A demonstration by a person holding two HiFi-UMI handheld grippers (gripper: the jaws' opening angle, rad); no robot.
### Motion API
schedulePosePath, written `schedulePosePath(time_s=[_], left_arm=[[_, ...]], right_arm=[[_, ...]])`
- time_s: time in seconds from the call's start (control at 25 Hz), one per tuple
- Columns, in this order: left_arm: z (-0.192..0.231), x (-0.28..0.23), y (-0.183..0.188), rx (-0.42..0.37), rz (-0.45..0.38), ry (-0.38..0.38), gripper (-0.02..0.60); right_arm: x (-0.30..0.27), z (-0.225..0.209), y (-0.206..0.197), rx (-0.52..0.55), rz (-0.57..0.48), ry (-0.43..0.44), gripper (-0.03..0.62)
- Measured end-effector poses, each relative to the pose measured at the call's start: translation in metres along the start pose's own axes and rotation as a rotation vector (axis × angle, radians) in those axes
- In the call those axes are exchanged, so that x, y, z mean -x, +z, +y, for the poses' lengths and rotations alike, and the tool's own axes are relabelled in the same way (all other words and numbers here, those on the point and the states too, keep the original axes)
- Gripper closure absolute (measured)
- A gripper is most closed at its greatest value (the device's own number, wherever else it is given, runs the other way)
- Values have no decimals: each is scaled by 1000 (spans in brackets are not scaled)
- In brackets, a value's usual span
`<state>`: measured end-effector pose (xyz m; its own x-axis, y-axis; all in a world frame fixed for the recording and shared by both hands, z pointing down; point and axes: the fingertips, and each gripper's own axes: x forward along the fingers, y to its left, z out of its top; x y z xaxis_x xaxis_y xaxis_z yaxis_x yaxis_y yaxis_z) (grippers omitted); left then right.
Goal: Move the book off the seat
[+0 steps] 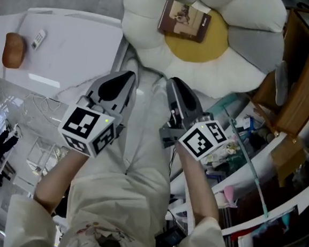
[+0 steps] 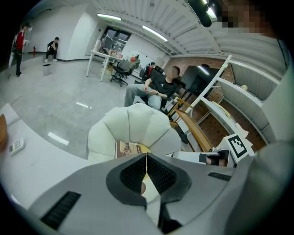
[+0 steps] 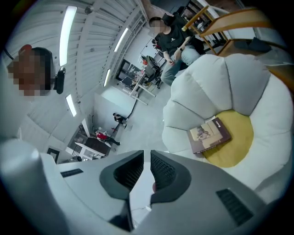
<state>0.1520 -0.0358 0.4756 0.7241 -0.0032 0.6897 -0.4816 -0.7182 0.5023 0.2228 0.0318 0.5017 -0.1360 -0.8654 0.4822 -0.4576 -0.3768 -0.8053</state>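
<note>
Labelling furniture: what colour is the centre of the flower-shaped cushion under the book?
The cushion's centre is yellow; the head view shows it best.

Paper book point(image 1: 184, 20), plush cloth seat point(image 1: 150, 39)

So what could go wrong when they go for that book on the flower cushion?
The book lies flat on the soft cushion, so jaws might pinch fabric or shove it instead of gripping. Both the left gripper and right gripper are shut; they must open first.
</note>
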Motion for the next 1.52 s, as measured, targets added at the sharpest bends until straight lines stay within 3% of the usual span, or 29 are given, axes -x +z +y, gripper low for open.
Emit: schedulePosePath(time_s=[0.2,0.36,0.52,0.72,0.96,1.2,1.52], left_arm=[[10,-32,-18,34,8,17,569],[22,-55,-20,32,-16,31,569],[30,-80,-24,-1,-38,29,568],[28,-122,-37,-8,-29,24,568],[39,-153,-58,-29,-13,24,568],[50,-181,-85,-15,16,6,466],[73,-202,-117,-38,60,69,460]], right_arm=[[-19,-32,-4,-28,14,8,540],[-38,-56,-7,-80,8,8,477],[-55,-74,-9,-132,-22,17,457],[-72,-110,1,-206,-53,40,375],[-87,-151,-15,-324,-79,45,308],[-104,-180,-27,-348,-86,60,238],[-131,-214,-40,-435,-106,92,229]])
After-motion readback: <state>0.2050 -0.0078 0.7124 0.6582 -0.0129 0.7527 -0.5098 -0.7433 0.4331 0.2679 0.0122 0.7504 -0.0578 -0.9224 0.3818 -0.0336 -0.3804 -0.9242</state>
